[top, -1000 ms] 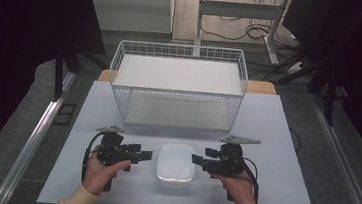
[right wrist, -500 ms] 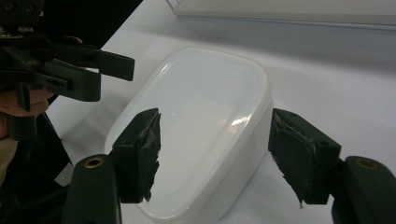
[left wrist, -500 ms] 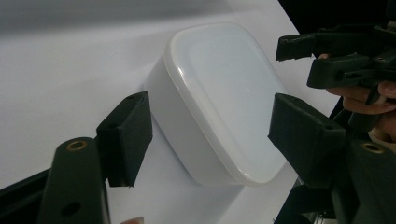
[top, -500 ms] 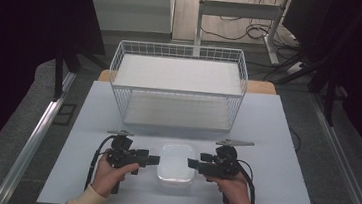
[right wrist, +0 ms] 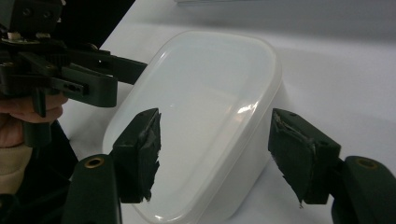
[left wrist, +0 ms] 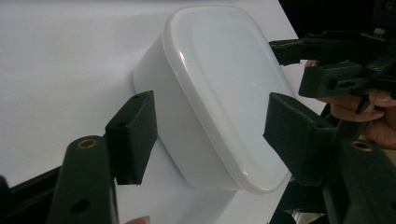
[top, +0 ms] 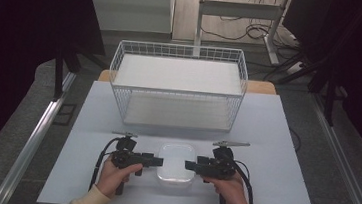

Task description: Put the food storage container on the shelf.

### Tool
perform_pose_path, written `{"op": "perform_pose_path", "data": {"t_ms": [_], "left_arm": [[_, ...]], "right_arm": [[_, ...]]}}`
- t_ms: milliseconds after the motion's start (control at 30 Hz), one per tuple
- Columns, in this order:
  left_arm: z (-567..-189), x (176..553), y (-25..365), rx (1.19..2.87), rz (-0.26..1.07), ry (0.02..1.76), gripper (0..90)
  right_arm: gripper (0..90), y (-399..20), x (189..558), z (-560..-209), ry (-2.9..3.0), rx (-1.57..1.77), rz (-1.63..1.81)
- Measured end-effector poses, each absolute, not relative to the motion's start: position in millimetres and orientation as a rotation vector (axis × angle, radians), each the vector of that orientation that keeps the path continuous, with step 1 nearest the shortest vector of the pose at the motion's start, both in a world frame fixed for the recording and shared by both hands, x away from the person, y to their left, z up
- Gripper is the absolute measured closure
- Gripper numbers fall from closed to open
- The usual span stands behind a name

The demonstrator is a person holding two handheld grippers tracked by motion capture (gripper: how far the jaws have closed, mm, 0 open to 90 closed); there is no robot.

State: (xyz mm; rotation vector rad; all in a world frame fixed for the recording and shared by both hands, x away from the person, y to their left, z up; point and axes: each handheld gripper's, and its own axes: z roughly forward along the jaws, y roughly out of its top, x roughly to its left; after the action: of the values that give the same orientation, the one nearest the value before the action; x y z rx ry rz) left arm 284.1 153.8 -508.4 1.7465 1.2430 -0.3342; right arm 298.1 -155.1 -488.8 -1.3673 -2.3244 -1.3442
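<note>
A lidded tub [top: 176, 163] is sat low-centre on the worktop [top: 275, 141], flanked by left gripper [top: 149, 160] and right gripper [top: 192, 165]. Left jaws have just been closing, both sets apart, nothing clamped. Probably light, slick plastic; best gripped by the short ends.

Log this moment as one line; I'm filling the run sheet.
left tool: jaws closing around container, no grip | right tool: open at container's other side | wire basket: behind
</note>
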Motion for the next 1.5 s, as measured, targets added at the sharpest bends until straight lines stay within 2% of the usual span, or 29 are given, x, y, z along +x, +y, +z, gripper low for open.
{"op": "perform_pose_path", "data": {"t_ms": [200, 333, 467, 567, 600, 733, 833, 1133, 1500], "left_arm": [[-512.5, 284.4, 150.5, 1.757, -0.359, 1.251, 40.1], [-519.0, 285.6, 152.4, 1.699, -0.432, 1.259, 43.8], [-520.5, 285.3, 152.3, 1.690, -0.447, 1.248, 52.7], [-519.6, 284.2, 153.4, 1.681, -0.422, 1.253, 56.7], [-518.2, 282.4, 153.1, 1.679, -0.398, 1.258, 59.3], [-515.1, 278.7, 152.6, 1.674, -0.364, 1.260, 62.7], [-511.2, 274.8, 155.6, 1.668, -0.358, 1.242, 68.7], [-505.2, 263.3, 157.5, 1.652, -0.326, 1.207, 75.9], [-499.8, 255.7, 158.7, 1.654, -0.301, 1.189, 79.4]], "right_arm": [[39.0, -155.6, 299.8, -493.0, -2.278, -1.387, -1.331], [41.1, -157.6, 300.8, -494.4, -2.251, -1.396, -1.331], [45.1, -158.7, 301.4, -496.0, -2.203, -1.402, -1.318], [53.0, -160.0, 301.4, -496.0, -2.218, -1.409, -1.303], [59.8, -162.4, 301.7, -496.0, -2.217, -1.419, -1.299], [64.1, -166.5, 302.6, -496.1, -2.175, -1.416, -1.294], [69.5, -171.5, 300.8, -494.9, -2.125, -1.412, -1.318], [77.9, -179.1, 294.6, -488.2, -2.088, -1.384, -1.349], [80.4, -178.3, 287.5, -481.4, -2.131, -1.357, -1.371]]}}
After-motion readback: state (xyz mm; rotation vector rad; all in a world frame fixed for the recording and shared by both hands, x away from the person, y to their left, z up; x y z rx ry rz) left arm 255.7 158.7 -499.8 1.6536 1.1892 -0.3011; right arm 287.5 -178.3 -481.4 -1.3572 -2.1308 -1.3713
